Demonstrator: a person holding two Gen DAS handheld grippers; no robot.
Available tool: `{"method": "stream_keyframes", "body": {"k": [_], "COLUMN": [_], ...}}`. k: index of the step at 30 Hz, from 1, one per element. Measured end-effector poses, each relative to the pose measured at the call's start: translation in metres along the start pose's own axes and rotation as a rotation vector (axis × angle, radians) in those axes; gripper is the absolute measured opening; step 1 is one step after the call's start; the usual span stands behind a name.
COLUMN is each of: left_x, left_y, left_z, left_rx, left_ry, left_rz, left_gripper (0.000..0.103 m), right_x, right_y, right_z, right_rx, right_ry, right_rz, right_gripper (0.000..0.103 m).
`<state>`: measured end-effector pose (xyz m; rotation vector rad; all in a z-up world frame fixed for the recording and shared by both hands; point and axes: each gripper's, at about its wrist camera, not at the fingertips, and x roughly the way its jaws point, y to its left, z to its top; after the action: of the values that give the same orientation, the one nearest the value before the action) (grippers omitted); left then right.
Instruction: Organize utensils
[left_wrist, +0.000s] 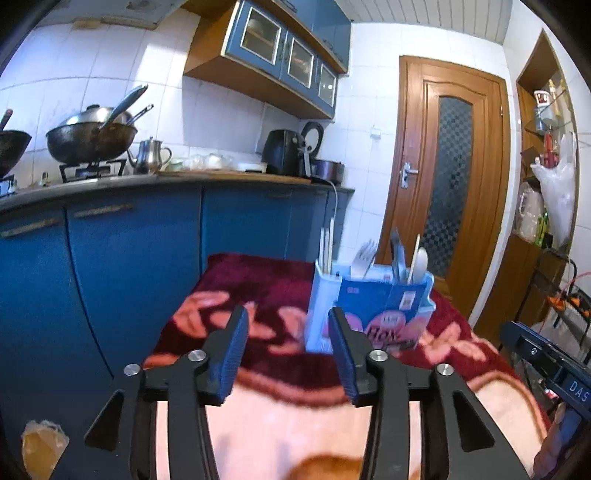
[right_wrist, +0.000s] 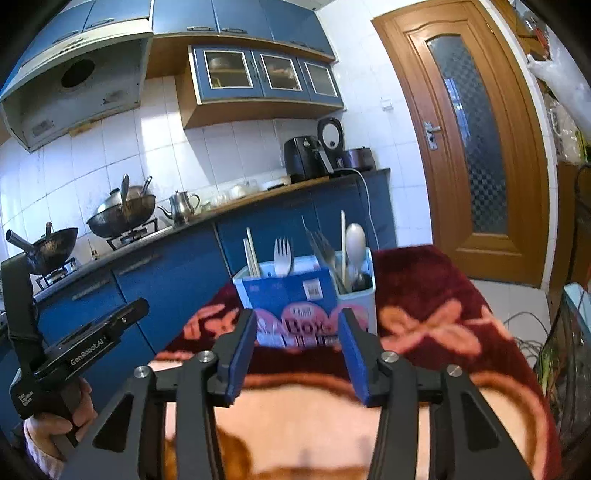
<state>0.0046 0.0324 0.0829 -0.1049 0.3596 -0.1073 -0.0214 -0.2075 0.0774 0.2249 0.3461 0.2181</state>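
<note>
While utensil holder (right_wrist: 306, 295) stands just beyond, left tongs (left_wrist: 288, 325), right tongs (right_wrist: 297, 328) half-open, empty.

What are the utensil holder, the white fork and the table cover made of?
Utensil holder: looks like pale blue plastic, smooth, with a printed carton standing in it. White fork: probably plastic, opaque matte white. Table cover: plush fabric, fuzzy maroon pile with a pink pattern.

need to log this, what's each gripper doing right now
left gripper: open, holding nothing
right gripper: open, holding nothing
</note>
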Motion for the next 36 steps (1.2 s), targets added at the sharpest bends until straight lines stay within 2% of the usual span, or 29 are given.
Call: {"method": "stream_keyframes", "body": {"k": [5, 8, 12, 14, 16, 21, 36], "left_x": [0.004, 0.008, 0.015, 0.018, 0.021, 0.019, 0.017], "left_y": [-0.001, -0.003, -0.006, -0.008, -0.01, -0.012, -0.012], "left_z": [-0.025, -0.038, -0.054, -0.061, -0.067, -0.069, -0.072], "left_rx": [0.015, 0.02, 0.048, 0.062, 0.076, 0.081, 0.072], "left_ry": [0.036, 0.056, 0.064, 0.067, 0.069, 0.04, 0.027], "left_rz": [0.007, 0.031, 0.072, 0.081, 0.091, 0.104, 0.115], "left_gripper": [0.065, 0.072, 0.075, 0.075, 0.075, 0.075, 0.076], "right_x": [-0.003, -0.002, 0.001, 0.001, 0.002, 0.002, 0.003], "right_y": [-0.002, -0.003, -0.004, -0.004, -0.004, -0.004, -0.005], "right_z": [-0.027, -0.041, -0.058, -0.064, -0.068, -0.073, -0.076], "right_rx": [-0.002, -0.015, -0.043, -0.058, -0.073, -0.105, -0.106], "right_ry": [0.012, 0.016, 0.015, 0.006, -0.001, -0.026, -0.04], "right_rz": [-0.032, -0.048, -0.073, -0.082, -0.094, -0.122, -0.126], "right_gripper": [0.062, 0.073, 0.09, 0.092, 0.099, 0.1, 0.1]}}
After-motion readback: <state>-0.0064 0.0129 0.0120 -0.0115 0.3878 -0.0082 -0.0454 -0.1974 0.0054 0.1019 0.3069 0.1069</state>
